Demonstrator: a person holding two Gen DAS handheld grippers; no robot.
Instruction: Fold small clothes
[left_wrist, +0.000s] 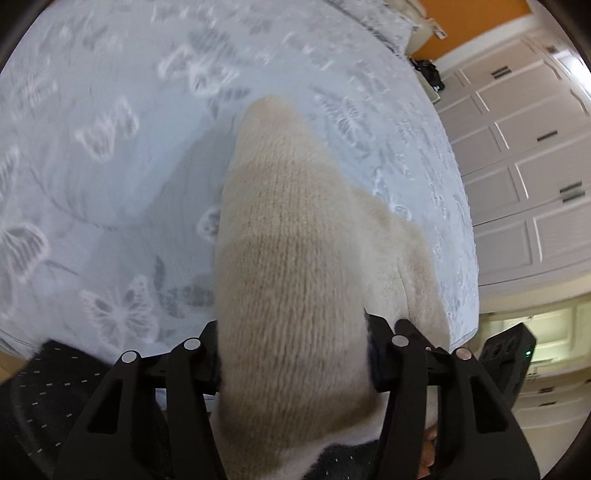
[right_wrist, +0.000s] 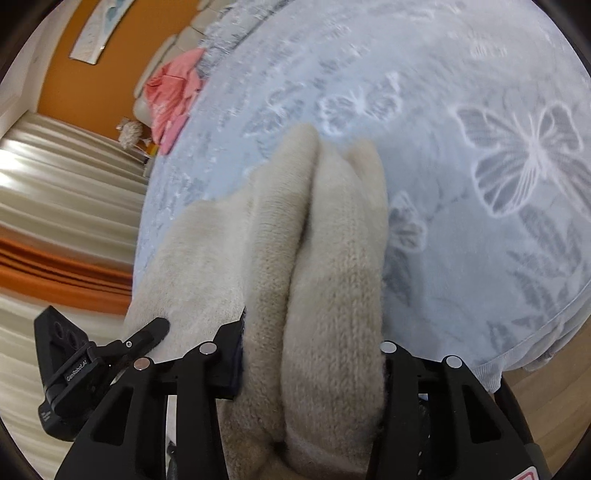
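Filling the middle of both wrist views, one cream knitted garment (left_wrist: 291, 236) hangs bunched above the bed (left_wrist: 110, 129), clamped between the two fingers of the left gripper (left_wrist: 293, 354) at lower centre and, in the other view, the two fingers of the right gripper (right_wrist: 312, 363), where the cloth shows two thick folds side by side. Beyond it the bed's pale blue butterfly-print cover spreads across each frame, with one pink garment (right_wrist: 173, 88) at its far edge in the upper left of the right view. White panelled cupboard doors (left_wrist: 524, 155) stand at right of the left view.
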